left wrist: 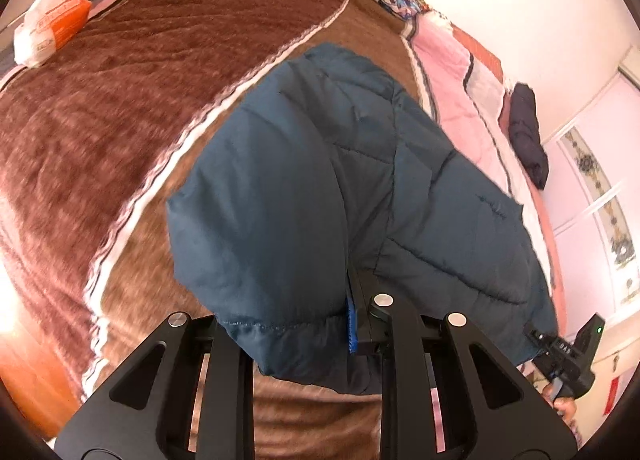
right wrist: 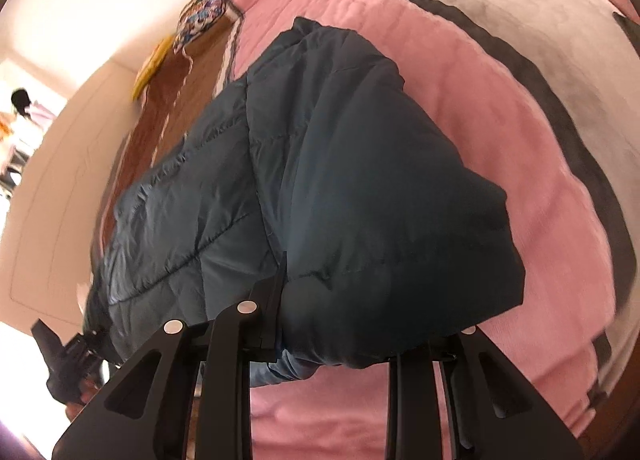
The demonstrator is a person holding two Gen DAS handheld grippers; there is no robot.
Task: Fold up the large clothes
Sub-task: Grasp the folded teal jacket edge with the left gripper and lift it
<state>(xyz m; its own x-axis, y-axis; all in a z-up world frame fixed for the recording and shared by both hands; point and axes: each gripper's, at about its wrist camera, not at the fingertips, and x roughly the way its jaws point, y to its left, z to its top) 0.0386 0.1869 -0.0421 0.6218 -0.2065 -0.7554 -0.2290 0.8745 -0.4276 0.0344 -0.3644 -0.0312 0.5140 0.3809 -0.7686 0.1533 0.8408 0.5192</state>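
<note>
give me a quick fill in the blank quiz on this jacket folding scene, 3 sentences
1. The puffy jacket held by both hand-held grippers is dark ____.
2. In the left wrist view, the blanket under the jacket is ____.
3. In the right wrist view, the blanket beside the jacket is mostly ____.

Missing words: blue; brown; pink
</note>
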